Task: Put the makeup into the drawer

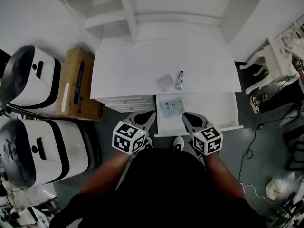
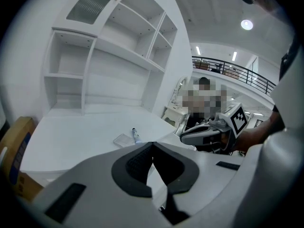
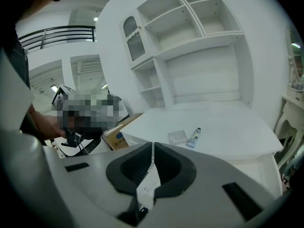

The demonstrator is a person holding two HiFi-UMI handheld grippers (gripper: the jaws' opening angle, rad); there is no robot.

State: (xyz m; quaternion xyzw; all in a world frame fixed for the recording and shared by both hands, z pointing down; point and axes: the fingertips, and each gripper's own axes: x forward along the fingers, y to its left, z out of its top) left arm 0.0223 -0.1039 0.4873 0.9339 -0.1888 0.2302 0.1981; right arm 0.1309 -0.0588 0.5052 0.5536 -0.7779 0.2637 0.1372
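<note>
— What lies on your white desk (image 1: pixel 137 65)?
— A small tube (image 1: pixel 180 80), and a flat clear case (image 1: pixel 166 82) just left of the tube. Nearer you than the tube, your open drawer (image 1: pixel 216 110) holds a clear packet (image 1: pixel 171 107)

White desk (image 1: pixel 142 65) under open shelving (image 1: pixel 114 6), cardboard box (image 1: pixel 78 82) beside it, dark grey floor (image 1: pixel 273 148), ceiling lamp (image 2: pixel 246 24) lit
</note>
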